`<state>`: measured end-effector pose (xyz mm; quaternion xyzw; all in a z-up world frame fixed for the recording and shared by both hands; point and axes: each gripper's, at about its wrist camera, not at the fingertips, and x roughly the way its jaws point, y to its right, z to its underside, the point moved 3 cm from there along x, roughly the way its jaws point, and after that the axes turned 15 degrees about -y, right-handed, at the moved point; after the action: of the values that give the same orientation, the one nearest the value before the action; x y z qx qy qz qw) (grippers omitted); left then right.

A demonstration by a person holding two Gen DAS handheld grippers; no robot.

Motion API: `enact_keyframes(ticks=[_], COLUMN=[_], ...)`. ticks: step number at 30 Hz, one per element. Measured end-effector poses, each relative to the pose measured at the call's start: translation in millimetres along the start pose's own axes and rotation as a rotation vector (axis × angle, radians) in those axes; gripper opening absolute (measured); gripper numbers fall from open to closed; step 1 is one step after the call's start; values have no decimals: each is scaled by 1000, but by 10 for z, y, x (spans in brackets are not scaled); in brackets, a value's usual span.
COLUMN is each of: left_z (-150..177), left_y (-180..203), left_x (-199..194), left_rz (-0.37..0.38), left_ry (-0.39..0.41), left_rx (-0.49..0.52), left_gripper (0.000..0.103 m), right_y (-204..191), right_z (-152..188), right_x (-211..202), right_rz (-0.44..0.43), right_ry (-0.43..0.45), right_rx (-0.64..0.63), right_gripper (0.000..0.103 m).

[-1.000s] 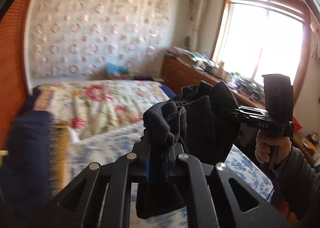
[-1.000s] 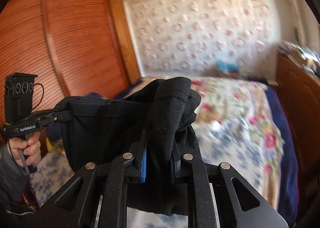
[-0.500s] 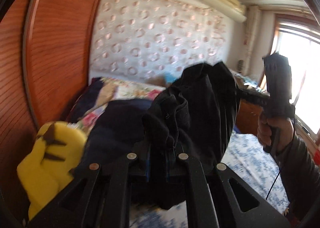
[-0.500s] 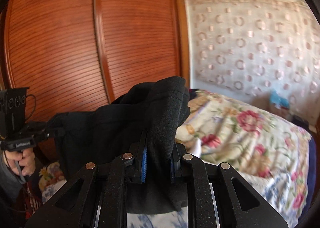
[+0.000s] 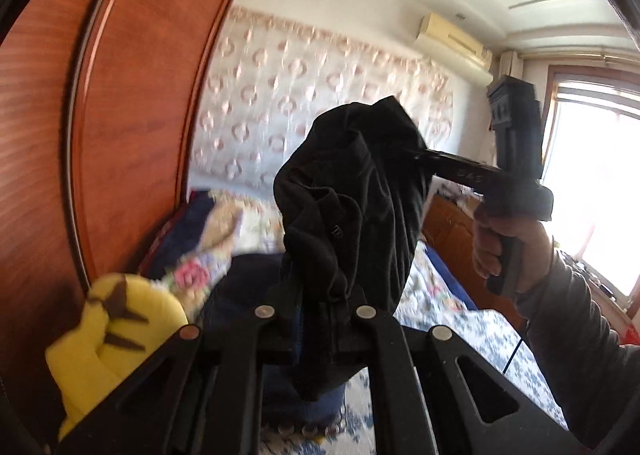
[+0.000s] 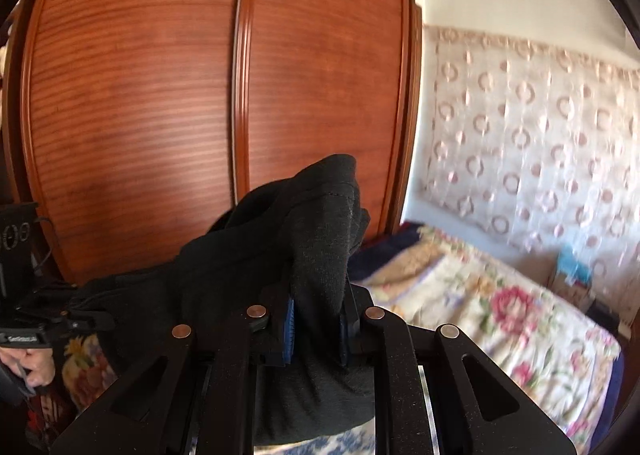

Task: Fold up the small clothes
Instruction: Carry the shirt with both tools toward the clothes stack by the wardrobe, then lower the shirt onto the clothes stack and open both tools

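- Black knit garment (image 5: pixel 352 215), soft and bunched, hangs in the air above the floral bed (image 6: pixel 500 319), stretched between 2 grippers.
- Left gripper (image 5: pixel 326 307): jaws clamped on one bunched edge.
- Right gripper (image 6: pixel 318 315): blue-padded jaws clamped on the other edge; its hand (image 5: pixel 508 247) grips the handle upright.

Very little here can be read. In the left wrist view, right of centre, pale letters run along the black barrel of the handheld right gripper (image 5: pixel 416 154), but they are too blurred to make out. At the lower left edge of the right wrist view, a small white brand word sits on the black body of the left gripper (image 6: pixel 90 319), cut off and unreadable. A tiny pale mark on the black knitted garment (image 5: pixel 348 215) cannot be deciphered.
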<state>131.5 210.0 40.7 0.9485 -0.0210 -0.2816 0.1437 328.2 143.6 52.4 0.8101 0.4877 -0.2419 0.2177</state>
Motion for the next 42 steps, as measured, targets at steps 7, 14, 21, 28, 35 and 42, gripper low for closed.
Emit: enact_keyframes(ticks=[7, 14, 21, 28, 35, 42], left_z=[6, 466, 608, 681, 660, 696], left_y=[-186, -394, -479, -553, -351, 47], left_x=[-181, 351, 716, 902, 699, 420], left_rz=[-46, 12, -74, -171, -231, -247], left_ry=[12, -158, -254, -293, -255, -203], left_rx=[-26, -132, -154, -123, -7, 72], left_gripper=[6, 6, 6, 9, 45, 57], right_y=[-145, -40, 139, 332, 115, -235], right_z=[-383, 107, 375, 716, 1011, 1450], right_x=[157, 543, 1269, 1313, 723, 70], right_rz=[-32, -25, 49, 87, 73, 84], right_ry=[20, -156, -285, -240, -166, -134], right_rx=[-35, -15, 46, 176, 230, 292], right_gripper=[13, 13, 26, 48, 49, 49])
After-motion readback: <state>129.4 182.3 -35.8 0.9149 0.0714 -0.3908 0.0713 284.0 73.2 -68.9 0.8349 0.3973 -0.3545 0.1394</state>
